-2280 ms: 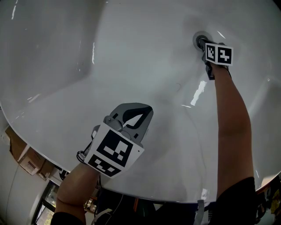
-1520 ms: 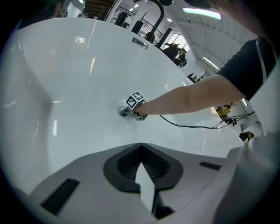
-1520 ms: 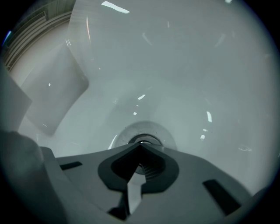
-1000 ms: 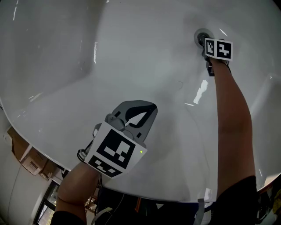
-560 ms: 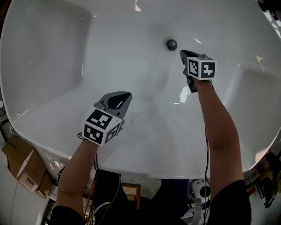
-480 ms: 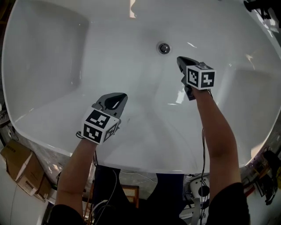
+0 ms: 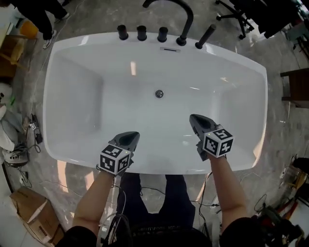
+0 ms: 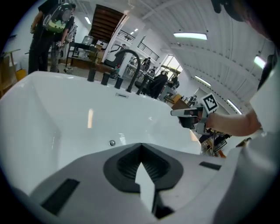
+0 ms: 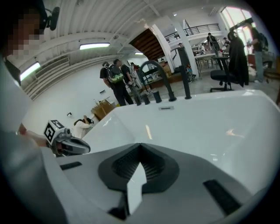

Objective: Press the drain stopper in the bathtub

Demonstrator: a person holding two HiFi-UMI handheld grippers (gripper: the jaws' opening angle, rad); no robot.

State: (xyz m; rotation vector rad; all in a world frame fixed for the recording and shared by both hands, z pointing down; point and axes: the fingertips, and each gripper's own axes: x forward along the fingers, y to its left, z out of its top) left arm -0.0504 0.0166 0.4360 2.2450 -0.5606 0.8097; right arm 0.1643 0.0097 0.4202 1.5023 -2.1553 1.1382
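Observation:
The round metal drain stopper point(image 7: 159, 94) sits in the middle of the white bathtub's point(image 7: 87, 87) floor, with nothing touching it. My left gripper point(image 7: 130, 135) hovers over the tub's near rim, shut and empty. My right gripper point(image 7: 193, 117) is held above the near right part of the basin, also shut with nothing in it. In the left gripper view the stopper point(image 8: 112, 142) shows just beyond the closed left gripper point(image 8: 141, 147), and the right gripper point(image 8: 183, 113) is at the right. In the right gripper view the stopper is hidden behind the closed right gripper point(image 9: 140, 147); the left gripper point(image 9: 72, 146) is at the left.
A black arched faucet point(image 7: 181, 19), three black knobs point(image 7: 141, 33) and a hand shower point(image 7: 204, 36) line the far rim. A cardboard box point(image 7: 29, 217) and cables lie on the floor at left. An office chair point(image 7: 236, 9) stands beyond. People stand in the background.
The right gripper, which was at the stopper, has drawn back toward the near side and up. The left gripper also pulled back. The head view rose, so the whole tub shows.

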